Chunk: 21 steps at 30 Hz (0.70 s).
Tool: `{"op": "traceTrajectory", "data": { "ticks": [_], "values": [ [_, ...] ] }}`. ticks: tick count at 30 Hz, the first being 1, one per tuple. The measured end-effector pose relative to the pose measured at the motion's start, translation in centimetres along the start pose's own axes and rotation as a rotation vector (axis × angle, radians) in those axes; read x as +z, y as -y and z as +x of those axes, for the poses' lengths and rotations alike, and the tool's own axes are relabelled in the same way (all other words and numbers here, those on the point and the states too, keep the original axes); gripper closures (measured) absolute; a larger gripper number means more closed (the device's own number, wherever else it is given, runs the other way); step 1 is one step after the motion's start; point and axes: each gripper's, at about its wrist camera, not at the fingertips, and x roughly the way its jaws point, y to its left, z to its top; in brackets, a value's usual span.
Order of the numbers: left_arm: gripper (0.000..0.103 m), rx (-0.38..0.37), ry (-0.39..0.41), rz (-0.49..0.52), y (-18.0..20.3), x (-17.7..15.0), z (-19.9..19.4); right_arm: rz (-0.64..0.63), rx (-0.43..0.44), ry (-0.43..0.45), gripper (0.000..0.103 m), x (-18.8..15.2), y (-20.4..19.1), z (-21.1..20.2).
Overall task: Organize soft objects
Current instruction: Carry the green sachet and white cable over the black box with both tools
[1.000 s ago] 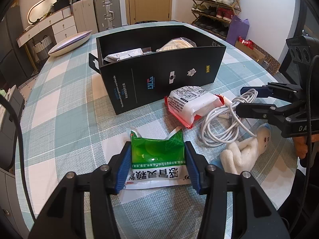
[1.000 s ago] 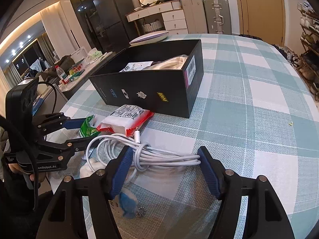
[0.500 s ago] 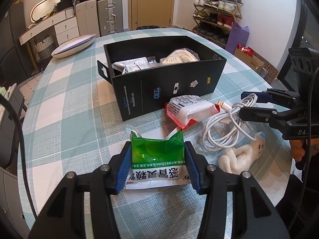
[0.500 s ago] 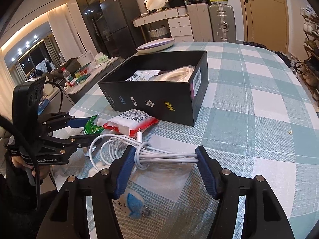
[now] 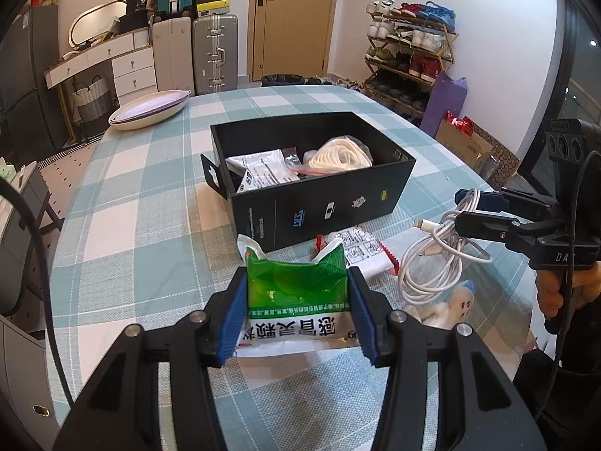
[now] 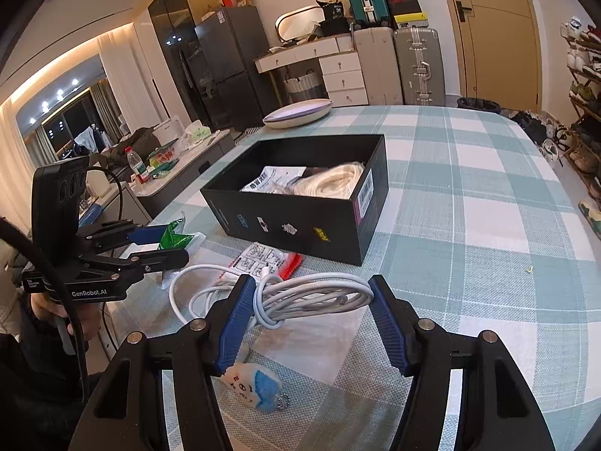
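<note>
Left wrist view:
left gripper (image 5: 296, 314): blue pads clamped on one green-and-white plastic sachet (image 5: 296, 300), held above the teal-and-white checked tablecloth (image 5: 131, 225)
box: one open black cardboard box (image 5: 319, 210), two items inside: white printed packet (image 5: 263, 174), bagged coil of white rope (image 5: 342, 156)
loose on cloth: one red-edged white wipes pack (image 5: 360, 250), one white plush toy with blue tip (image 5: 447, 306)
vs earlier: sachet lifted; box sits farther off

Right wrist view:
right gripper (image 6: 306, 319): pads pinching one bundle of white charging cable (image 6: 300, 295), narrower than a second ago
under it: same plush toy (image 6: 251, 385) on the cloth
vs earlier: cable bundle raised off the cloth; wipes pack (image 6: 268, 261) unmoved by the box (image 6: 300, 225)
</note>
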Motion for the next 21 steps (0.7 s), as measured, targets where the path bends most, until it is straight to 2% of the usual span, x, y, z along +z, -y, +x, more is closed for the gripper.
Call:
{"op": "traceTrajectory", "data": {
  "ticks": [21],
  "values": [
    [0.053, 0.014, 0.076, -0.039, -0.7, 1.9, -1.0, 0.041, -0.016, 0.176, 0.040, 2.4, -0.3, -3.4]
  ]
}}
